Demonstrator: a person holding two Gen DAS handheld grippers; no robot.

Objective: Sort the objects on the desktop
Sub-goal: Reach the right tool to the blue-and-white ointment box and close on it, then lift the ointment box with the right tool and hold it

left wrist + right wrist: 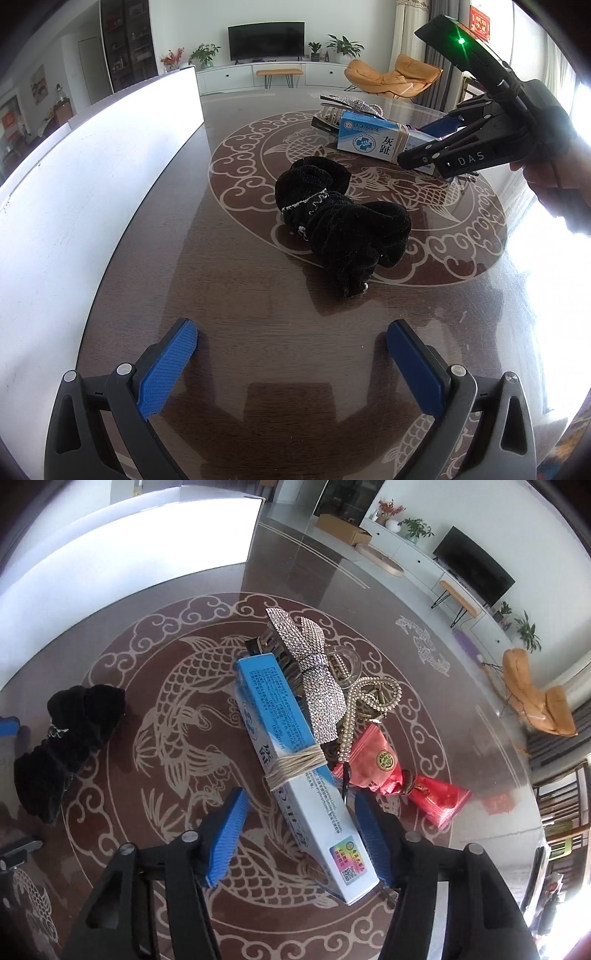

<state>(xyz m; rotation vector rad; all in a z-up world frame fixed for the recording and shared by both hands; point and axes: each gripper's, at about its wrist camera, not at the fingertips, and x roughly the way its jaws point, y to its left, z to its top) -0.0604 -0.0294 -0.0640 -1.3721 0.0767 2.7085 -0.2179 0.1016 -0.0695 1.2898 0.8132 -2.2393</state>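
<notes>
A blue and white medicine box [295, 760] wrapped with twine lies on the dark patterned table; it also shows in the left wrist view [373, 140]. My right gripper [299, 812] is open with its blue pads on either side of the box's near end, apart from it; it also shows in the left wrist view [443, 147]. A black velvet scrunchie [340, 221] lies ahead of my open, empty left gripper [291, 339]; it shows at the left in the right wrist view [66, 746]. A rhinestone hair clip [317, 675] rests against the box's far end.
A red packet [391, 775] and a beaded chain [373, 698] lie right of the box. A white open box [92, 177] stands along the table's left side, also in the right wrist view [147, 535]. The table's right edge is in bright glare.
</notes>
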